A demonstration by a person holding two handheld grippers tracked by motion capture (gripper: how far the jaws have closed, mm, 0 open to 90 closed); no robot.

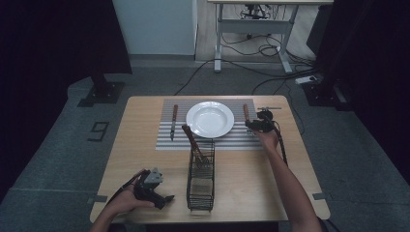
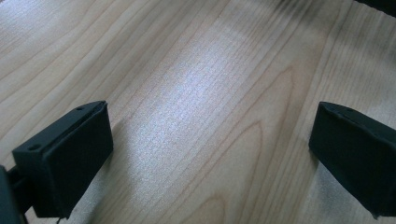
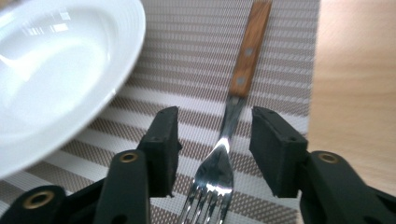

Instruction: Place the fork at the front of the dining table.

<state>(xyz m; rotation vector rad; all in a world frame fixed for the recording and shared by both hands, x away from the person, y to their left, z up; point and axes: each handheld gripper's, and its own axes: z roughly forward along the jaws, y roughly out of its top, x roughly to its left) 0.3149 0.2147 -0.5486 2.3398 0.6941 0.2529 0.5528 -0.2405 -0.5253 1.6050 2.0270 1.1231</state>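
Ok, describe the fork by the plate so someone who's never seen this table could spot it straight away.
Find the striped placemat at the far half of the wooden table, with the white plate at its centre. The fork lies on the mat just right of the plate, between the open right tongs. Unlike the knife left of the plate, it ends in tines.

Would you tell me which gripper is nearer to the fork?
The right. The right gripper sits over the fork, which lies on the placemat between its open fingers. The left gripper rests far off at the table's near edge.
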